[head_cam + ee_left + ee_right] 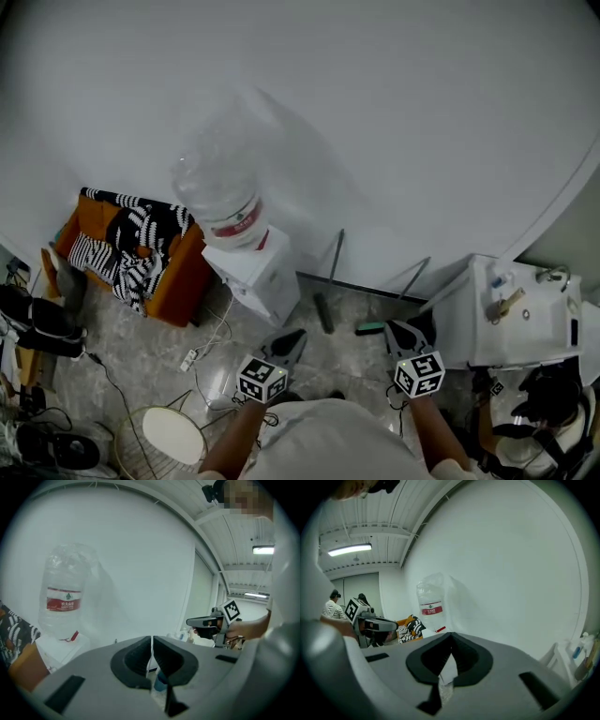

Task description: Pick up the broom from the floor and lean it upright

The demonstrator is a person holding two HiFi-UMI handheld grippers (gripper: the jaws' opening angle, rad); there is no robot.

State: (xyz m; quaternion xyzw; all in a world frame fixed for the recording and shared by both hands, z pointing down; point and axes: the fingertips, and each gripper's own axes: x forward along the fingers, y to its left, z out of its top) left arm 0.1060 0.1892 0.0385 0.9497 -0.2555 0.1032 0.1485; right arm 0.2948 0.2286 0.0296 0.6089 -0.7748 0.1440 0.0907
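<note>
Two thin grey poles lean against the white wall in the head view. One pole (335,251) ends in a dark head (323,313) on the floor. The other pole (416,276) runs down to a green-tipped piece (369,328). I cannot tell which of them is the broom. My left gripper (289,343) is held above the floor just left of the dark head, jaws shut and empty. My right gripper (403,335) hangs beside the green-tipped piece, also shut and empty. Each gripper view shows closed pads with nothing between them, the left gripper (151,641) and the right gripper (450,638).
A white water dispenser (260,277) with a big clear bottle (220,192) stands at the wall. Left of it is an orange chair (178,281) with striped cloth. A white sink unit (511,314) is at the right. A power strip (190,358), cables and a round wire stool (169,436) lie near my feet.
</note>
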